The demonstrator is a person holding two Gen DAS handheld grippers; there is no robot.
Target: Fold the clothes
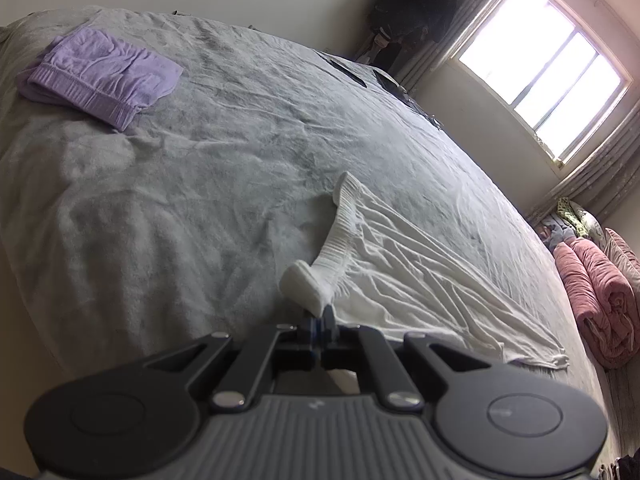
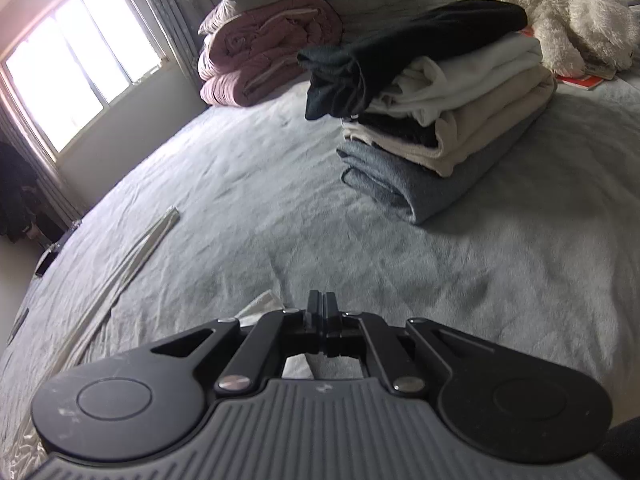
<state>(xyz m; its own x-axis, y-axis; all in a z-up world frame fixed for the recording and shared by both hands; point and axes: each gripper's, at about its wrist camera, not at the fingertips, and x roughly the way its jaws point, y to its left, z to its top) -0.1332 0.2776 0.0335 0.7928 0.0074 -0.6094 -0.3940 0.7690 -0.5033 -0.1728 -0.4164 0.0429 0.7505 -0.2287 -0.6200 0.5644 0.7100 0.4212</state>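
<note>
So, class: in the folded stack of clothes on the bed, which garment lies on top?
The black garment. It crowns the stack, draping over the white piece, the beige one and the grey one at the bottom.

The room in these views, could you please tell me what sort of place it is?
Most likely a bedroom: a wide bed under grey bedding, a rolled pink quilt by the curtained window.

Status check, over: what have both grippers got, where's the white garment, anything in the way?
Left gripper shut on white garment waistband. Right gripper shut, hold unclear. Garment flat on grey bed. Nothing blocking.
</note>
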